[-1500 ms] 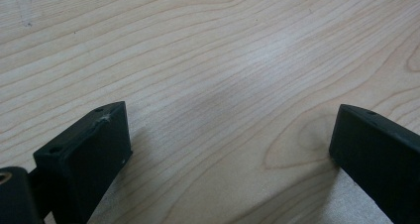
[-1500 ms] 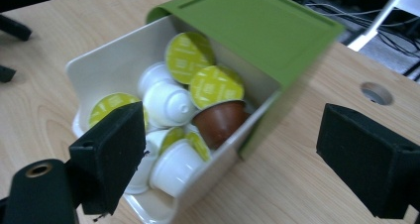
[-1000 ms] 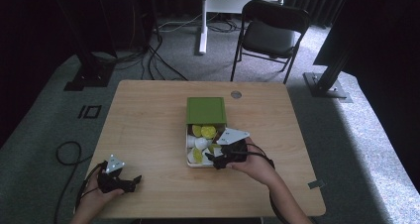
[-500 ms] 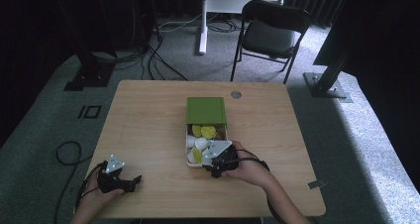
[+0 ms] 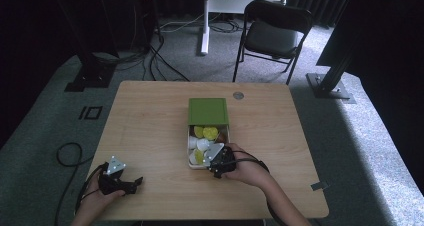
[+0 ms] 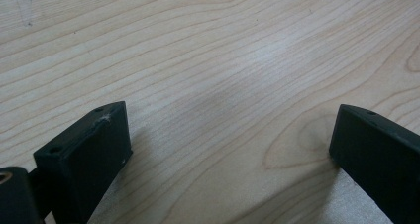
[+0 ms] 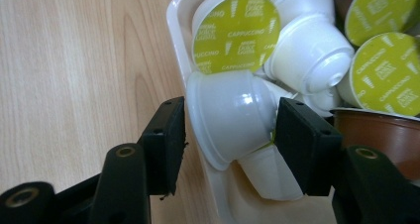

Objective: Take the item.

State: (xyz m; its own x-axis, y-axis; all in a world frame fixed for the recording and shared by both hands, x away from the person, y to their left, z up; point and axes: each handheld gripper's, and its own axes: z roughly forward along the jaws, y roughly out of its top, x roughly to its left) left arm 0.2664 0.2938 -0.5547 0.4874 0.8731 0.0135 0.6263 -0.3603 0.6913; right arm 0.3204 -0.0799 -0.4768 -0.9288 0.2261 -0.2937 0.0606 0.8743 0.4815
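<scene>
The left tool (image 5: 131, 182) rests on the tabletop (image 5: 150, 121) near its front left corner, well apart from everything else. Its jaws stand wide apart with bare wood between them, so it is released and holds nothing.

The right tool (image 7: 229, 135) is at the near end of the white tray (image 7: 179, 55), which lies straight ahead of it, with a green lid (image 5: 207, 111) lying beyond the tray. Between its jaws lies a white capsule (image 7: 228, 116) on its side, its rim towards the left jaw and its rounded base towards the right one, so its long axis runs across the gap. The jaws flank it closely, but I cannot tell whether either touches it. Further ahead sit a green-topped capsule (image 7: 236, 27) and other capsules. The right tool is plainly the nearer one for any pick from the tray.
</scene>
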